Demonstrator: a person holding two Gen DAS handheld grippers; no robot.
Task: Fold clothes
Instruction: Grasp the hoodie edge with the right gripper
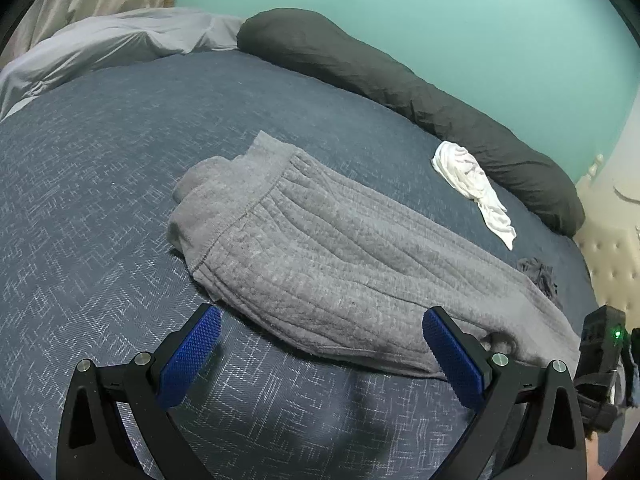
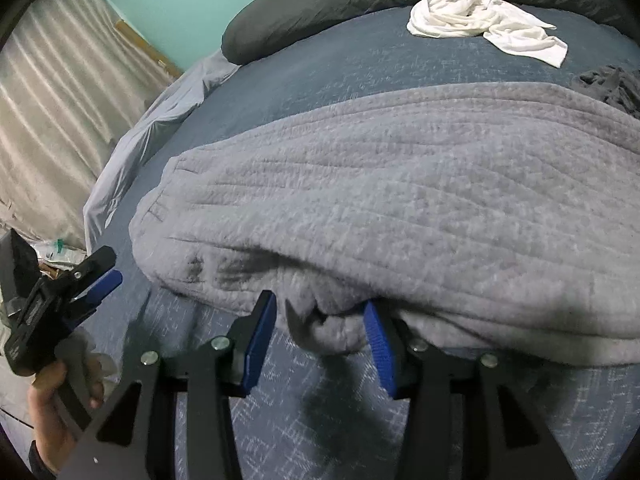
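Note:
Grey sweatpants (image 1: 320, 252) lie folded lengthwise on the dark blue bed cover (image 1: 100, 184), waistband to the far left. My left gripper (image 1: 320, 320) is open and empty, hovering at the pants' near edge. My right gripper (image 2: 320, 316) is open, its blue pads on either side of a bunched fold at the hem end of the pants (image 2: 400, 200), not closed on it. The left gripper also shows at the left of the right wrist view (image 2: 96, 280), held in a hand.
A crumpled white garment (image 1: 476, 188) and a small dark grey garment (image 1: 538, 274) lie further back on the bed. A long dark bolster (image 1: 400, 80) runs along the teal wall. A light grey sheet (image 1: 112, 40) and a curtain are at the left.

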